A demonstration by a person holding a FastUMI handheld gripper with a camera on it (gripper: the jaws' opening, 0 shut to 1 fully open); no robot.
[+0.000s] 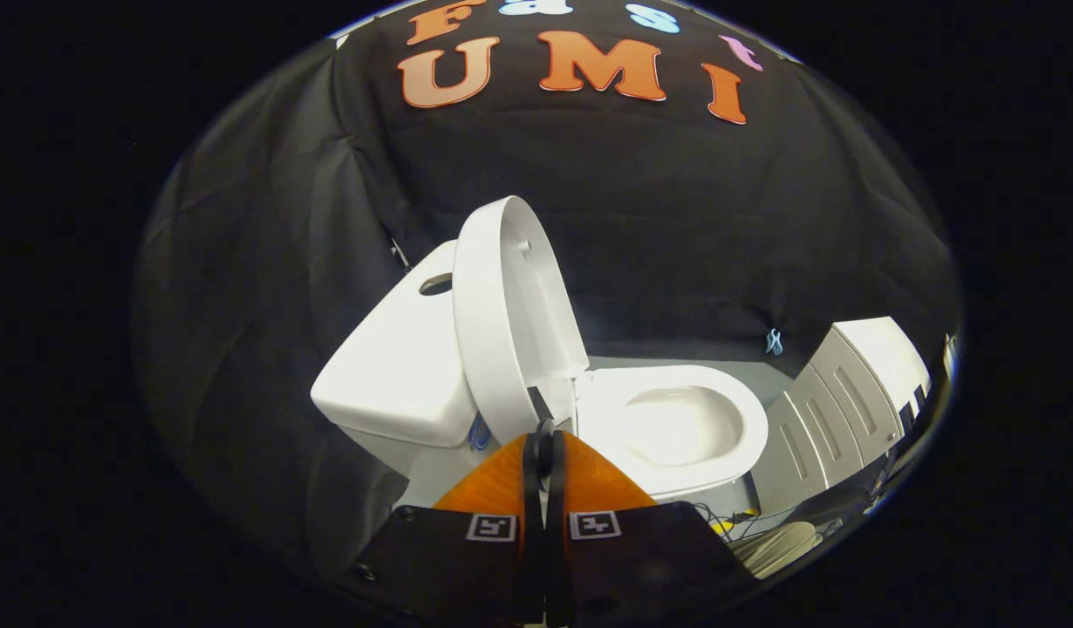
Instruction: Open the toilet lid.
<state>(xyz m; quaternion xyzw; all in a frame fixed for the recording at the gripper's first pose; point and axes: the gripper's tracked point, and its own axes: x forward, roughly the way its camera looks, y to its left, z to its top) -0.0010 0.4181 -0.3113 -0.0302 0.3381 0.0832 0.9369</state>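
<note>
Just ahead of the fingers (pixel 545 436), at about 12 o'clock from their tips, the lid (pixel 502 323) is seen already raised. It stands nearly upright, its back is turned toward the tank (pixel 397 366) at 10 o'clock, and its hollow inner face is turned toward the bowl (pixel 676 423) at 2 o'clock. It cannot be told whether the lid touches the tank or only stands close before it.

The fingers are pressed together, with no gap visible between them, and nothing is pinched. Their tips lie very near the lower edge of the lid, close to the hinge, but contact cannot be confirmed.

The seat (pixel 728 388) is seen down on the bowl, and the bowl is uncovered. A white cabinet (pixel 850 392) stands well apart at 3 o'clock, beside the bowl, and some cables (pixel 728 519) lie on the floor near the foot of the toilet.

The opening is judged to be nearly or fully finished, since the lid is up and the bowl is exposed. The step in hand is probably the last one: to make sure that the lid rests stable. If the lid is not leaning safely, a gentle push toward the tank is called for. Otherwise the fingers should be drawn back slowly, so that the lid is not caught and pulled down again.
</note>
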